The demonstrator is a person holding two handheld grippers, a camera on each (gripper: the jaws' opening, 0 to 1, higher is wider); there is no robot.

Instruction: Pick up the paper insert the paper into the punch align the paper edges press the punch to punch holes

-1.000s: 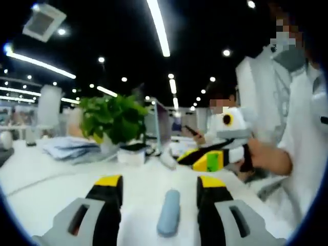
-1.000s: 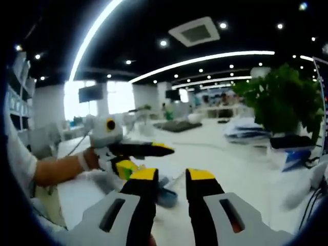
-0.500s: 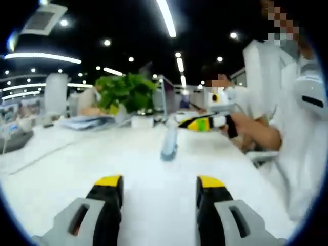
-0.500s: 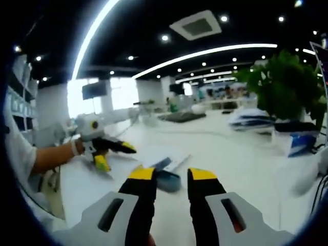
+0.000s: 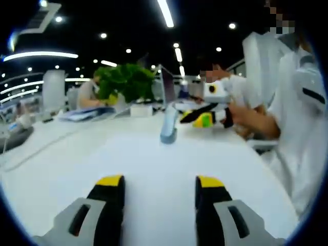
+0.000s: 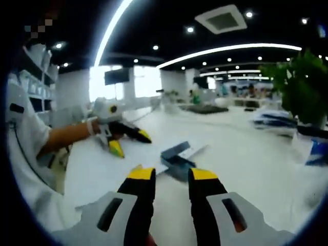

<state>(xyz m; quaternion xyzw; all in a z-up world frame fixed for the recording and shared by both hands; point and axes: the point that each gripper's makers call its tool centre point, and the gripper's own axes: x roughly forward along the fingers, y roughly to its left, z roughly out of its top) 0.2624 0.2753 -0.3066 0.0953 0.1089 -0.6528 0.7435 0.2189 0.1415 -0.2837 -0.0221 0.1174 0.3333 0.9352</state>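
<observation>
A blue hole punch stands on the white table, well ahead of my left gripper, which is open with nothing between its jaws. In the right gripper view the punch lies just beyond my right gripper, also open and empty. A white sheet of paper seems to lie flat under and to the left of the punch. The left gripper hovers over that sheet with its yellow tips spread, held by a hand. The right gripper shows to the right of the punch.
A green potted plant and stacked papers stand at the table's far side. A person in white is close on the right, another sits behind. A cable runs along the left of the table.
My left gripper has pulled back from the punch, which was between its jaws a second ago and now stands far ahead. In the right gripper view the left gripper has swung away to the left.
</observation>
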